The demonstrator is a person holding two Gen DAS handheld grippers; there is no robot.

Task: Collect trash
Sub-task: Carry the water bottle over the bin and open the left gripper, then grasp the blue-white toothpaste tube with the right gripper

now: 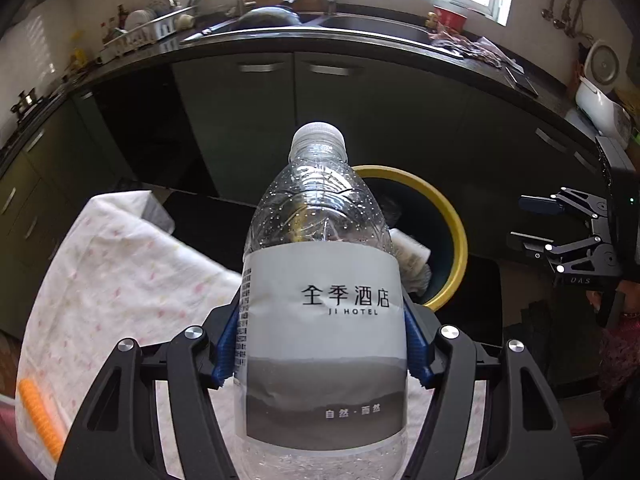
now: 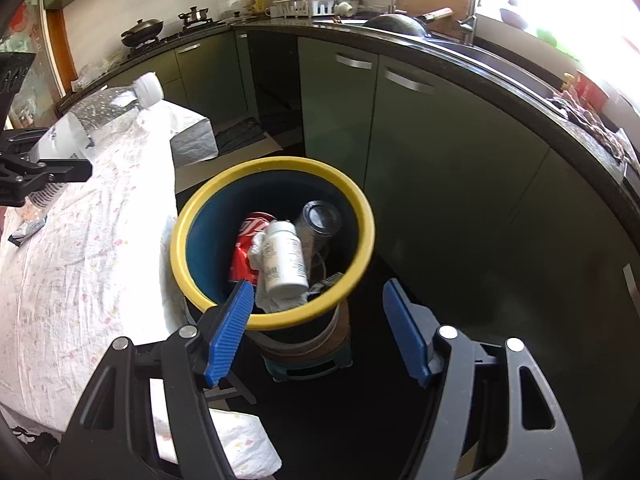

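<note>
Left tongs [image 1: 320, 344] are clamped on a clear, capped water bottle [image 1: 320, 280], blue pads pressing both sides of its label. The bottle's long axis runs straight out along the fingers, cap leading, tilted downward toward the yellow-rimmed bin [image 1: 456, 240] ahead and slightly right, beyond the cloth-covered tabletop [image 1: 120, 272]. Right tongs [image 2: 320, 328] hang spread wide and empty directly over that bin, whose contents include a white pill bottle [image 2: 284, 260] and a red can [image 2: 250, 240]. The bottle likely needs carrying forward over the rim.
</note>
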